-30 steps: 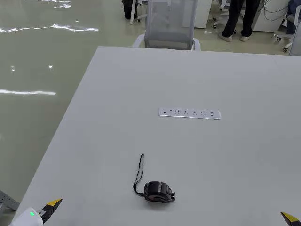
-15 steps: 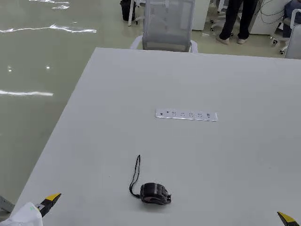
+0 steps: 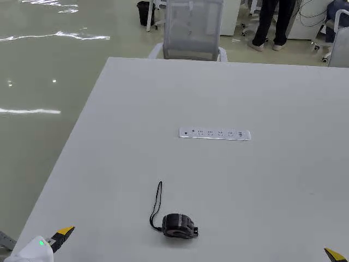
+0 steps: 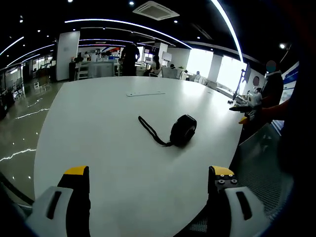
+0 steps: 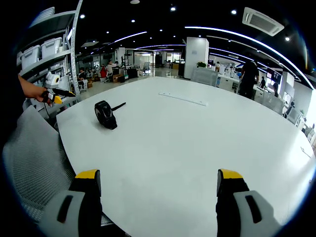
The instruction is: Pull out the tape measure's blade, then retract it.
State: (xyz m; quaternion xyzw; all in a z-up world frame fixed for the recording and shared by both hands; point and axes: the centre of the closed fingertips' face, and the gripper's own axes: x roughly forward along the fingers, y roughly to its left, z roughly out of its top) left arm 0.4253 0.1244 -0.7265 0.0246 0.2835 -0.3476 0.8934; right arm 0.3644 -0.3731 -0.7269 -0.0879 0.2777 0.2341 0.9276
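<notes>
Since the earlier frames, the tape measure (image 3: 179,225) has been left where it lay, and both grippers have been kept low at the near edge of the desk (image 3: 256,180). The tape measure, a dark, rounded case, is seen lying on the white desk near its front edge, a little left of centre in the head view. No blade is seen drawn out. A thin black wrist strap (image 3: 157,202) is looped out from the case, away from the person.

The left gripper (image 4: 149,171) is held to the left of the tape measure, well apart from it, and is pointed across the desk toward it. Its fingers (image 4: 76,192) are spread wide, with nothing between them. In the head view its yellow tip is seen at the bottom left corner, just off the desk's edge. In the right gripper view it is seen gripped in a hand (image 5: 32,91), with the forearm held roughly level.

The right gripper (image 5: 160,174) is held to the right, farther from the tape measure. Its fingers (image 5: 231,192) are likewise spread wide and empty. Only a yellow tip is seen at the bottom right corner of the head view.

Beyond the tape measure, a white power strip (image 3: 214,134) is laid flat at mid-desk. At the far edge a grey mesh office chair (image 3: 192,27) is placed, on a glossy floor (image 3: 49,65).
</notes>
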